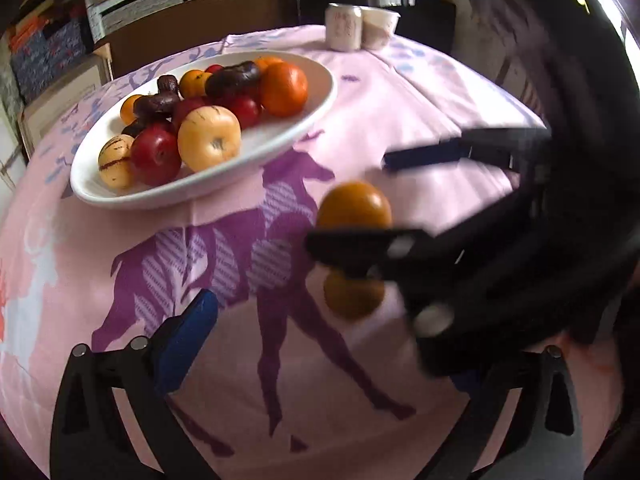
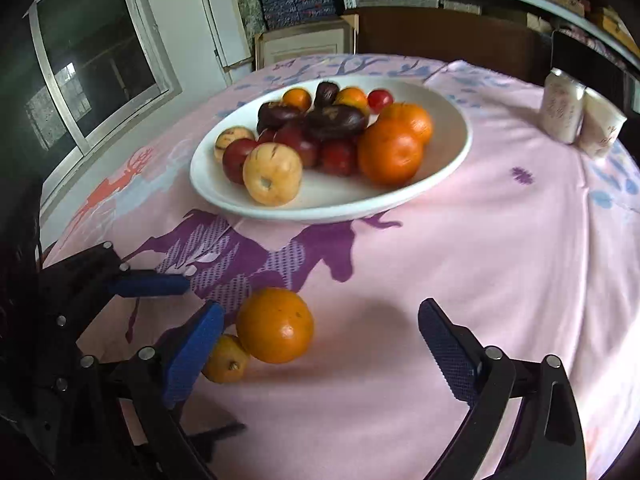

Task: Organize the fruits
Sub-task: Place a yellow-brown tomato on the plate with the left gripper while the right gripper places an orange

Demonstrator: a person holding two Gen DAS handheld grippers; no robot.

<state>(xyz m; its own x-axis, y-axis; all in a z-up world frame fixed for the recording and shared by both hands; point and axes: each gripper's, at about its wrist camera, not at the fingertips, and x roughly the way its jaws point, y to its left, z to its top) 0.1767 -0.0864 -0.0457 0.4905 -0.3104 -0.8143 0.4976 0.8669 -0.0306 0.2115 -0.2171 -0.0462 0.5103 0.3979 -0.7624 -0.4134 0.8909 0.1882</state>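
A white oval bowl holds several fruits: oranges, red plums, dark fruits and yellow striped ones. It also shows in the left wrist view. Two loose fruits lie on the pink cloth: a big orange and a smaller yellow-orange fruit. My right gripper is open, low over the cloth, with the big orange between its fingers near the left one. In the left wrist view the right gripper crosses in front, blurred, around the orange; the smaller fruit lies below it. My left gripper is open and empty.
A pink can and a white cup stand at the far right of the round table; they also show in the left wrist view, the can and the cup. Shelves, boxes and a window surround the table.
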